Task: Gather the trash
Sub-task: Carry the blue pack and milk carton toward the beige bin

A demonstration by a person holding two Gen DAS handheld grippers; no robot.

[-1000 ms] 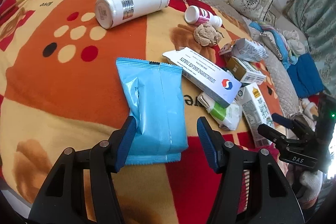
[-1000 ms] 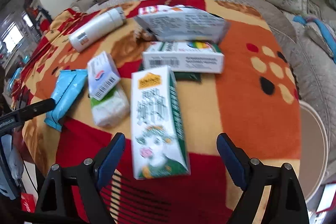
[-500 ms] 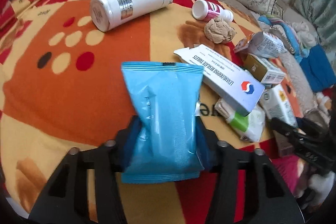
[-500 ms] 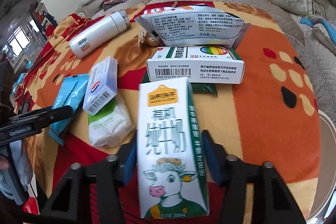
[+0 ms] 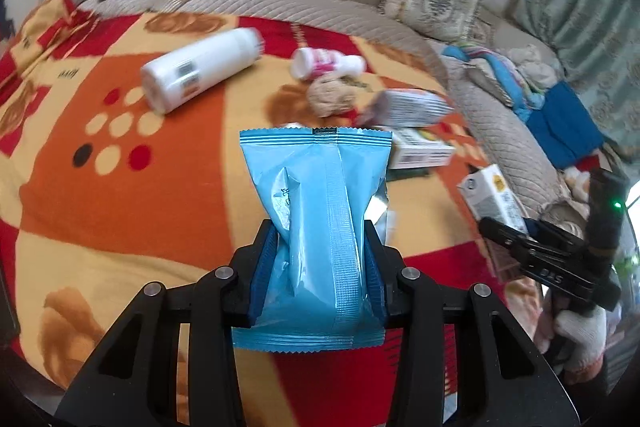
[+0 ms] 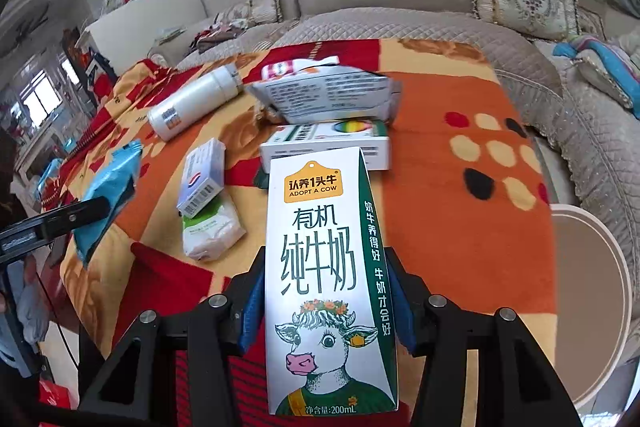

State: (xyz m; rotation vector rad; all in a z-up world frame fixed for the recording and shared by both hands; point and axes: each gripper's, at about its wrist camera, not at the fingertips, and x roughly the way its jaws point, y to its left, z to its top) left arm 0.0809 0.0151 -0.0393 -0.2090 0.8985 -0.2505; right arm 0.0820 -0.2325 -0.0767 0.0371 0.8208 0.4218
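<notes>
We see the left gripper (image 5: 318, 275) with its blue fingers (image 5: 262, 275) closing on a light blue crinkled plastic packet (image 5: 316, 211), which is pinched at its waist between them and lifted above the orange, red and yellow patterned blanket (image 5: 120, 195). Beyond it, on the blanket, lie a white cylindrical bottle (image 5: 200, 71) at the far left, a small pink-and-white bottle (image 5: 326, 63) and a crumpled brown wad (image 5: 332, 97) just near it.

The right gripper (image 6: 326, 303) grips a white-and-green milk carton with a cartoon cow (image 6: 326, 279), its fingers (image 6: 252, 307) pressed on both sides. Farther off sit a white flat box with a green edge (image 6: 324, 143), a silver printed pouch (image 6: 324, 97) behind it, and to the left a small white box with a barcode (image 6: 202, 179) resting on a white-and-green soft pack (image 6: 210, 231).
</notes>
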